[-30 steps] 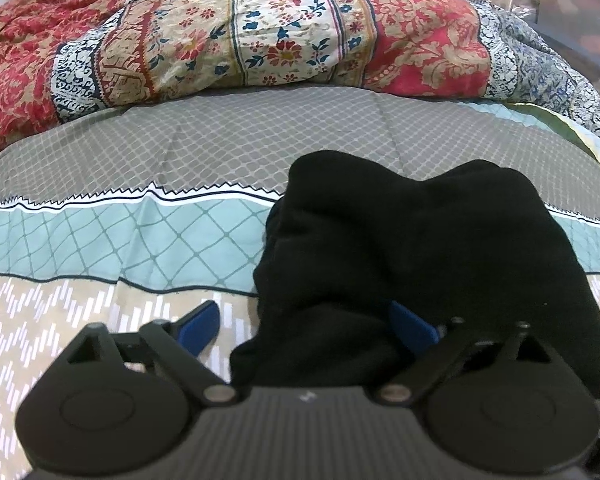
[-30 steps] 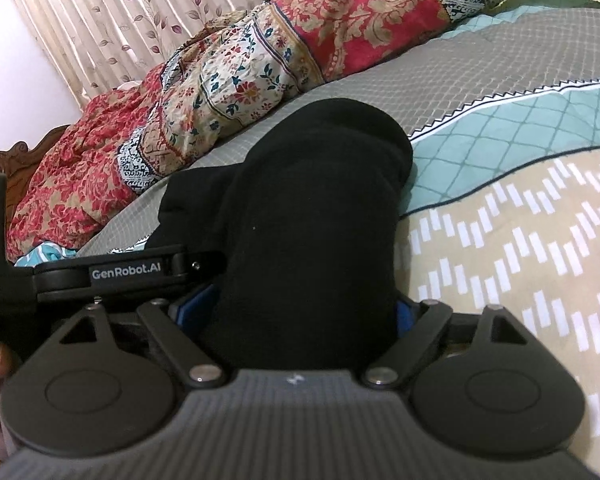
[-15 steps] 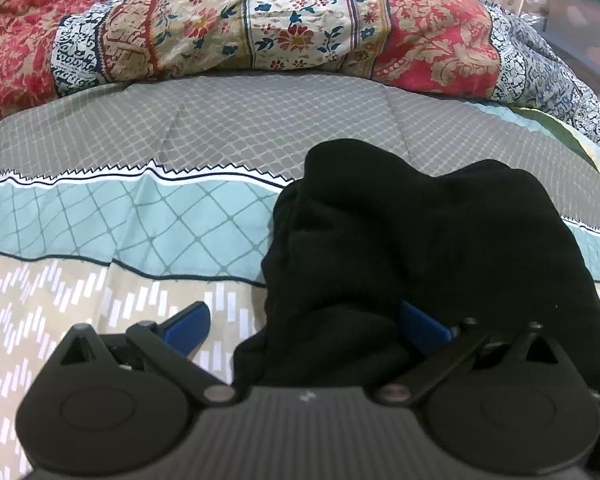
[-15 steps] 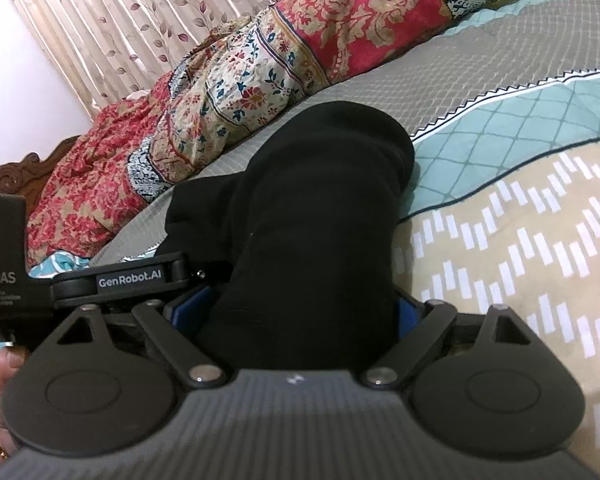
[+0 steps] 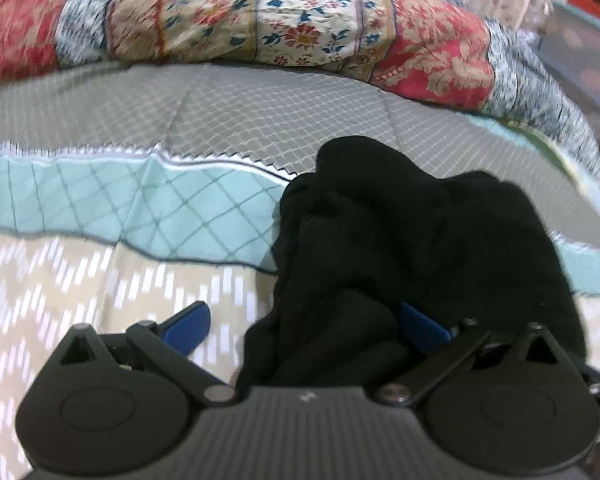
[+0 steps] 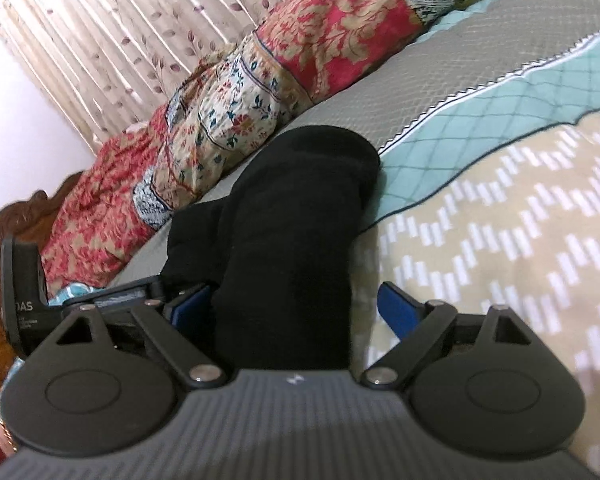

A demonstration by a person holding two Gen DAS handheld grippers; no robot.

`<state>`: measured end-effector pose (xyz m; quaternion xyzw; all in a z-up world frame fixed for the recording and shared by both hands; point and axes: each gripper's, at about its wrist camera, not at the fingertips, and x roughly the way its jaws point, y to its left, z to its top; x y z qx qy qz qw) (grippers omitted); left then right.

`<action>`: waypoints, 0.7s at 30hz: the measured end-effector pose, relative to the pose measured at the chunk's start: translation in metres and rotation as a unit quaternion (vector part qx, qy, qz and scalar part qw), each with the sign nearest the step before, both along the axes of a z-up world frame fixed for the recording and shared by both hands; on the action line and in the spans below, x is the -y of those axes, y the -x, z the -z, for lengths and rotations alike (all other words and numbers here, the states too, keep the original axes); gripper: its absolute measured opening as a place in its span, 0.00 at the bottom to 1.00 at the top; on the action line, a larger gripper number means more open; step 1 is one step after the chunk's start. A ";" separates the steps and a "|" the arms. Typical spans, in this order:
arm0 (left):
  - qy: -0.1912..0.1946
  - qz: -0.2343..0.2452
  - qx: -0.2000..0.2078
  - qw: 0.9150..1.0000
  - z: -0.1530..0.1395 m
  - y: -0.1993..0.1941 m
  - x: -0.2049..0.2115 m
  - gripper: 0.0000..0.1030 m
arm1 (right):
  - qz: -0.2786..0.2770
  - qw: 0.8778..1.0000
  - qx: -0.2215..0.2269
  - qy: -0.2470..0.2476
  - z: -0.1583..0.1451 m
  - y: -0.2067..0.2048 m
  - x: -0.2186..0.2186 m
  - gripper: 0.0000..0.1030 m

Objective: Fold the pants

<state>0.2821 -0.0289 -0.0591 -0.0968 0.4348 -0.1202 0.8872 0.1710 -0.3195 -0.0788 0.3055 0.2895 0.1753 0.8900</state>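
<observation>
**Letting go of the folded pants**

Looking along the left wrist view, we see the left gripper (image 5: 304, 324) spread wide. One blue finger (image 5: 188, 322) lies on the bedsheet (image 5: 100, 280), the other is tucked against the black pants (image 5: 400, 248), which sit bunched on the bed below the quilt (image 5: 300, 20). We judge it best to back straight out so no cloth drags.

In the right wrist view, the right gripper (image 6: 296, 308) is parted too, the pants (image 6: 292, 240) loose between its fingers. Only "AS" reads on the left gripper's body (image 6: 24, 292) — the rest is blurred.
</observation>
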 end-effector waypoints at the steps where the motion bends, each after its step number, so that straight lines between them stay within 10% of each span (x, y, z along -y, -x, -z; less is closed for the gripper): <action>1: 0.018 -0.004 -0.004 1.000 -0.001 0.002 -0.006 1.00 | 0.000 1.000 -0.002 -0.003 0.000 0.000 0.001 0.87; 4: 0.065 -0.006 -0.014 0.998 0.003 0.010 -0.014 1.00 | 0.005 1.000 -0.009 -0.002 0.000 -0.005 0.000 0.80; 8: 0.011 0.003 0.014 1.000 0.007 0.025 0.005 0.97 | 0.003 1.000 -0.013 -0.004 -0.001 -0.005 -0.002 0.52; 11: 0.006 0.016 0.021 1.000 0.004 0.030 0.014 0.72 | -0.006 0.995 0.022 0.098 -0.016 0.001 -0.022 0.48; 16: 0.022 0.012 0.005 1.000 -0.006 0.032 0.008 0.69 | -0.032 0.987 0.030 0.157 -0.026 -0.014 -0.027 0.51; 19: 0.070 -0.009 -0.001 0.998 -0.016 0.033 -0.015 0.78 | 0.006 0.985 0.025 0.170 -0.032 -0.007 -0.014 0.78; 21: 0.094 -0.022 0.020 0.995 -0.028 0.037 -0.032 0.78 | 0.047 0.978 0.071 0.189 -0.049 0.020 -0.012 0.79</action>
